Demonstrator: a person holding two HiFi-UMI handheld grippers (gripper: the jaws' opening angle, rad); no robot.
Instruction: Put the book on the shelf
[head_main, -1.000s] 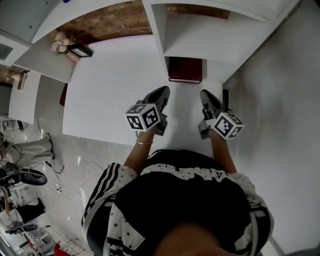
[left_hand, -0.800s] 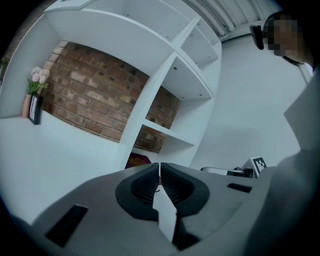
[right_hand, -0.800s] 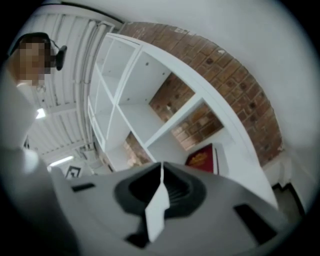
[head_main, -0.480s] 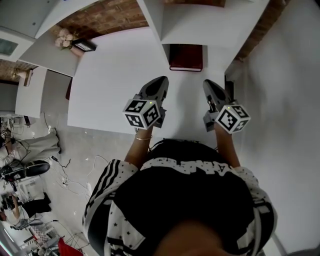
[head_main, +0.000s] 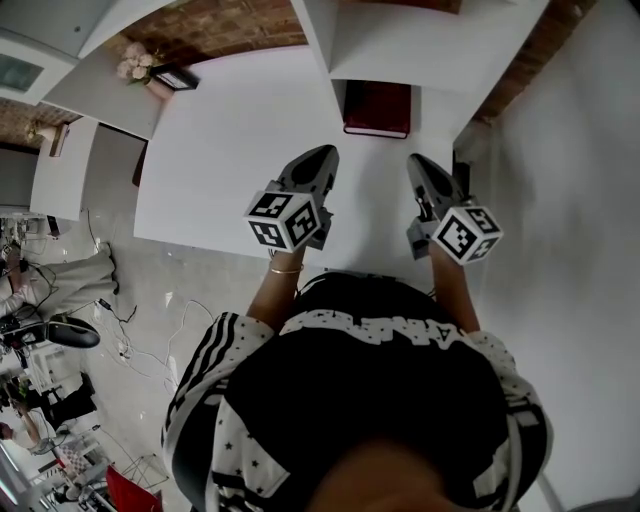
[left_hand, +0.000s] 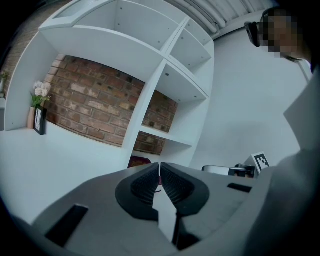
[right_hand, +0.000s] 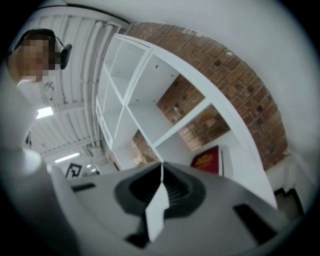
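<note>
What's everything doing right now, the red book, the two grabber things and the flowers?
book: closed, lying flat in the lowest opening of the shelf, nothing touching it.
left gripper: shut, empty, short of the book.
right gripper: shut, empty, short of the book.
flowers: upright in their vase at the far left of the table.

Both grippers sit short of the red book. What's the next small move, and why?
Probably open the jaws of the right gripper and ease toward the red book: it and the left gripper are both shut, empty and short of the book.
</note>
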